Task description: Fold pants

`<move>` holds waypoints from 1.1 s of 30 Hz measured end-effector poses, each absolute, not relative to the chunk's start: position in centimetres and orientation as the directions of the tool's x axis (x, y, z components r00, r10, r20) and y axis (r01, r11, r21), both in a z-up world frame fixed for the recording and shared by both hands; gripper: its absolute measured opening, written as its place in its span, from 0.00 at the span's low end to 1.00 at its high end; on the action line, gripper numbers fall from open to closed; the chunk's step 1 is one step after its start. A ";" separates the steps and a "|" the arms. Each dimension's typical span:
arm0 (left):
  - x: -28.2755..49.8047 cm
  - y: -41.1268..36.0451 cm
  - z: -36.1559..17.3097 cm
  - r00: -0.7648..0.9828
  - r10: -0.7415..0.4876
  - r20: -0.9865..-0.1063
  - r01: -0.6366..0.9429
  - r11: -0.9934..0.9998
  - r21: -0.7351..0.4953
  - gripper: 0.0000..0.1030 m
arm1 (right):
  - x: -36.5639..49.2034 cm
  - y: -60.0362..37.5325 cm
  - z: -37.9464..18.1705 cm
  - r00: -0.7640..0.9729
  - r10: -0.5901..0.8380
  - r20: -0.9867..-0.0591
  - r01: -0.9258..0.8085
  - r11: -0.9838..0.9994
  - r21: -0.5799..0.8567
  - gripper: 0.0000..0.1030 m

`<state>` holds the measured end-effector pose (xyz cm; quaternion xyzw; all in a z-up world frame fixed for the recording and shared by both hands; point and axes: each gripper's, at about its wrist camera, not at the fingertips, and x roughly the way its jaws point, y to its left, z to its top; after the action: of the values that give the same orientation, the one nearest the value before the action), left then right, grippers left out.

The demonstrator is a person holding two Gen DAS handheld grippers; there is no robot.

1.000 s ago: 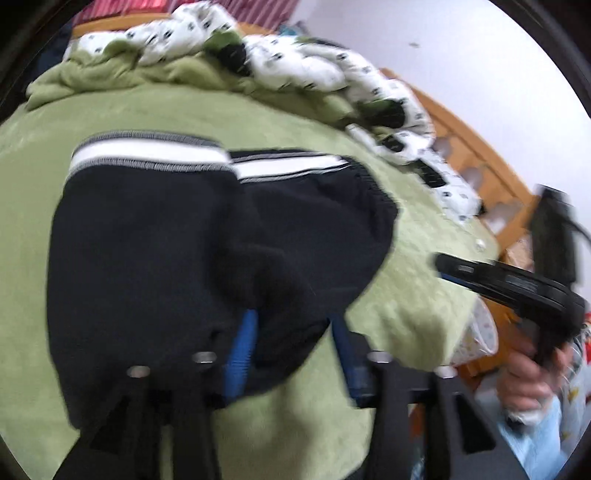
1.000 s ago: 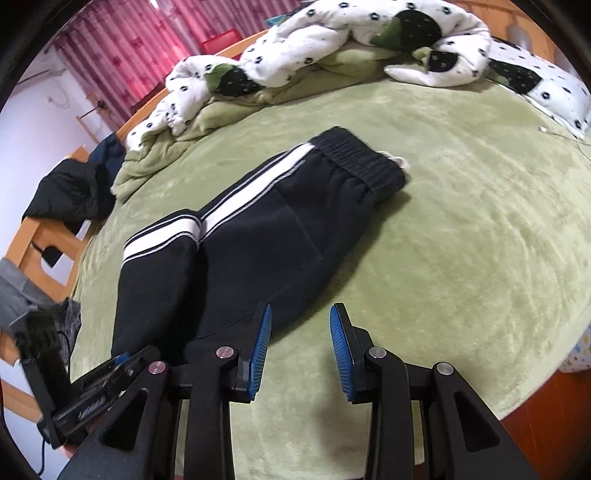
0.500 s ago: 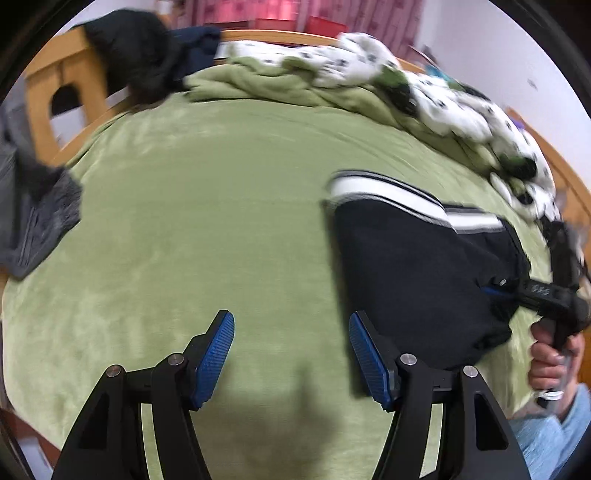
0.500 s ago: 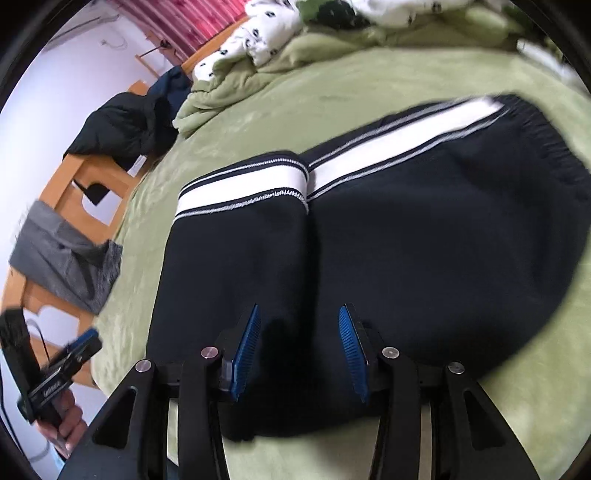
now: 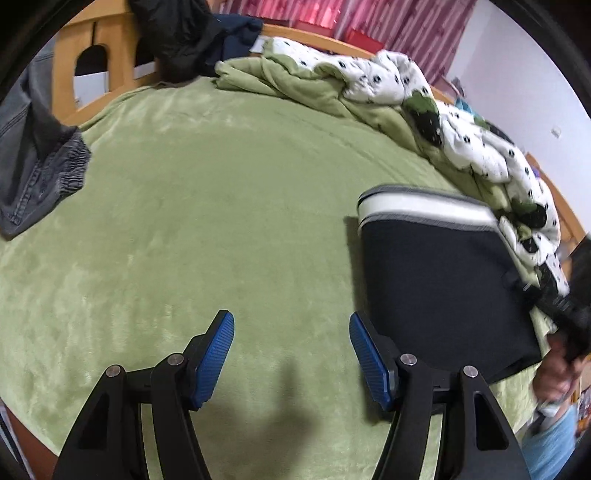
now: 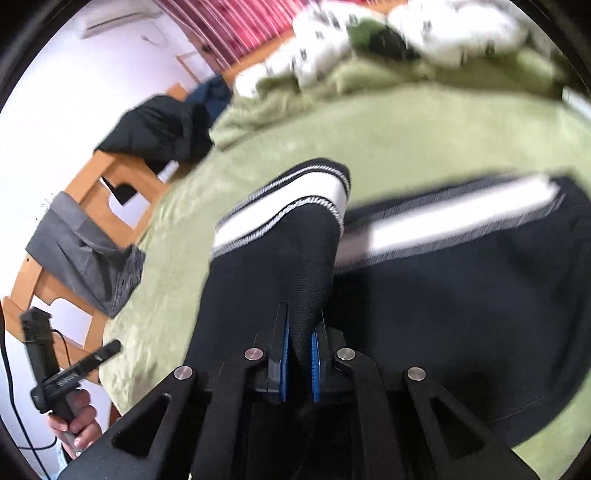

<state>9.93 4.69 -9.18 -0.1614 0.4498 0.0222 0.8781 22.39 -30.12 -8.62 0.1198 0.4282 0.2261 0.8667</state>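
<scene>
The black pants (image 6: pixel 461 295) with a white side stripe lie folded on the green bed cover (image 6: pixel 424 140). My right gripper (image 6: pixel 298 354) is shut on the near edge of the folded-over leg and lifts that fabric a little. In the left wrist view the pants (image 5: pixel 436 280) lie at the right, and my right gripper shows at their far right edge (image 5: pixel 554 306). My left gripper (image 5: pixel 291 354) is open and empty above bare bed cover (image 5: pixel 221 221), left of the pants. It also shows in the right wrist view at lower left (image 6: pixel 74 373).
A crumpled green blanket and white spotted quilt (image 5: pixel 406 96) are heaped along the far side of the bed. Grey jeans (image 5: pixel 33 162) hang over the wooden footboard (image 5: pixel 74 59), with dark clothes (image 5: pixel 192 33) beside them. The bed's edge runs just below my left gripper.
My right gripper has closed on the folded leg's edge and raised it. My left gripper has drawn away to the left of the pants and stays open.
</scene>
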 end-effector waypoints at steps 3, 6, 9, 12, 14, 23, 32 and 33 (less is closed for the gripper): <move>10.2 3.9 -9.2 0.582 -0.136 -0.802 -0.152 0.950 -0.271 0.61 | 22.6 -32.9 -6.2 0.606 0.375 -0.701 -0.304 0.924 0.231 0.08; 10.4 3.1 -9.1 0.582 -0.116 -0.805 -0.138 0.961 -0.238 0.61 | 23.7 -37.8 -5.6 0.646 0.263 -0.716 -0.250 0.960 0.126 0.08; 10.6 2.4 -9.0 0.580 -0.109 -0.807 -0.123 0.968 -0.220 0.61 | 24.2 -42.6 -7.7 0.661 0.124 -0.740 -0.170 0.985 0.014 0.08; 10.8 1.9 -9.3 0.566 -0.123 -0.816 -0.103 0.971 -0.217 0.61 | 25.1 -47.0 -12.5 0.610 0.051 -0.791 -0.075 0.997 0.006 0.08; 11.1 1.3 -9.5 0.545 -0.157 -0.823 -0.087 0.966 -0.242 0.61 | 24.5 -49.4 -14.0 0.636 0.141 -0.759 -0.050 0.989 0.142 0.09; 13.1 -4.4 -8.9 0.461 -0.303 -0.834 0.125 0.953 -0.277 0.61 | 21.0 -50.5 -10.6 0.655 0.091 -0.750 0.032 0.988 0.148 0.22; 16.9 -7.2 -11.2 0.415 -0.530 -0.739 0.171 0.843 -0.509 0.68 | 20.6 -50.0 -8.5 0.643 0.114 -0.757 0.001 0.989 0.150 0.63; 17.3 -7.7 -11.7 0.410 -0.539 -0.736 0.168 0.837 -0.520 0.68 | 21.1 -49.9 -8.6 0.637 0.112 -0.763 -0.001 0.990 0.144 0.63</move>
<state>17.35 -7.65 -11.67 -0.1864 0.4986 -0.2159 0.8186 21.08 -49.91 -8.62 0.0651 0.4252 0.0312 0.9022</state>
